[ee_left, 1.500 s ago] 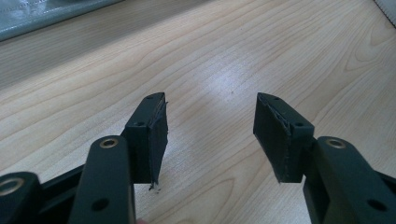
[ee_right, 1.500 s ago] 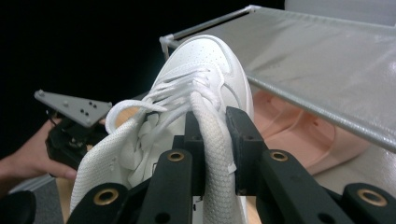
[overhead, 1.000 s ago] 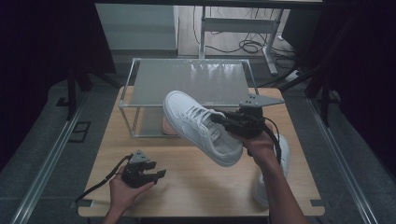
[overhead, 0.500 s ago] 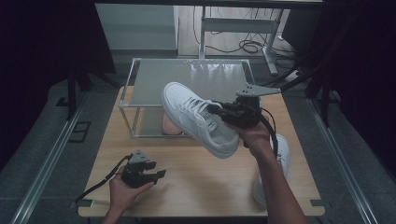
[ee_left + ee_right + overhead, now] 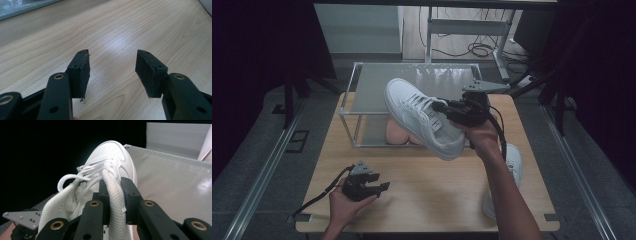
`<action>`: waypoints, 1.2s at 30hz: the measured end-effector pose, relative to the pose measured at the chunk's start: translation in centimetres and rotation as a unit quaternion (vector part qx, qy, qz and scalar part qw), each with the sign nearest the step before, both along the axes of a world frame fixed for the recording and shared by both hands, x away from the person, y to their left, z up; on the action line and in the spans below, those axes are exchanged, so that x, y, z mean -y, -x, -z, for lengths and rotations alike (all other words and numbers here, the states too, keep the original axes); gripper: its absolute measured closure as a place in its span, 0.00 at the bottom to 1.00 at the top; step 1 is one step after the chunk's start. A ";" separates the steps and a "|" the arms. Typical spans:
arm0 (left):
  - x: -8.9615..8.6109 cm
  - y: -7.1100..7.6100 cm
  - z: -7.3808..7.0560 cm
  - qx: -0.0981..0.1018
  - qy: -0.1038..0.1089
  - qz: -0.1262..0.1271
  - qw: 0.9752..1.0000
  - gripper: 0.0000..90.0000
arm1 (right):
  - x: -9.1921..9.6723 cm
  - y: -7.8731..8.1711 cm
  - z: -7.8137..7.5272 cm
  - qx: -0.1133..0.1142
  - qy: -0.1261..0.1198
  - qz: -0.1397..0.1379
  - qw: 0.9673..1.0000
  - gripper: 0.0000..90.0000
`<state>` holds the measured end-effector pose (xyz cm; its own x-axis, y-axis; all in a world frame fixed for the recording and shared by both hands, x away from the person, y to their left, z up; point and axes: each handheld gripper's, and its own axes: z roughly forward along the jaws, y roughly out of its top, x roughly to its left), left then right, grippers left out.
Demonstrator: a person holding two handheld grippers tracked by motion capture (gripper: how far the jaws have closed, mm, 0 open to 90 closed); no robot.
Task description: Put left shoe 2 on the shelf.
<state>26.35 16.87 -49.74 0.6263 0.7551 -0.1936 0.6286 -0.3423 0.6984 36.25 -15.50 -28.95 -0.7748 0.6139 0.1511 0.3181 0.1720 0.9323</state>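
On the left of the high view, the left gripper (image 5: 379, 188) rests low on the wooden surface (image 5: 427, 200) near its front edge, held in the person's left hand (image 5: 343, 205). Its jaws stand apart with nothing between them; the left gripper view shows bare wood in the gap.

Toward the middle, a two-tier metal rack (image 5: 357, 90) stands at the back of the surface, with something pink (image 5: 394, 131) on its lower tier.

One white shoe (image 5: 422, 117) hangs in the air in front of the rack, above the surface, toe pointing away to the left. The right gripper (image 5: 447, 109) is clamped on the padded collar (image 5: 112, 195) of this shoe, one jaw inside and one outside.

Far right, a second white shoe (image 5: 512, 160) lies on the surface, partly hidden by the right forearm (image 5: 507, 200).
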 end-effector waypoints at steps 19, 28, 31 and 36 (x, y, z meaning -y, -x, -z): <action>0.2 0.0 0.1 -0.002 0.004 0.003 1.000 0.51 | -2.8 -4.4 -2.2 -0.019 0.001 0.042 0.999 0.89; 0.1 -0.1 0.1 -0.001 0.003 0.004 1.000 0.51 | -3.7 -6.8 -2.6 -0.028 0.001 0.073 0.997 0.89; 0.1 -0.1 0.1 -0.001 0.001 0.004 1.000 0.51 | -3.8 -7.6 -2.4 -0.035 -0.002 0.082 0.996 0.89; 0.0 -0.1 0.0 -0.001 0.002 0.003 1.000 0.51 | -4.3 -9.3 -2.2 -0.046 0.000 0.097 0.994 0.89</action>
<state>26.40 16.84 -49.78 0.6305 0.7505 -0.1982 0.6282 -0.3433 0.6982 45.53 -11.18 -26.72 -0.6246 0.7504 0.2162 0.4287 0.0982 0.8981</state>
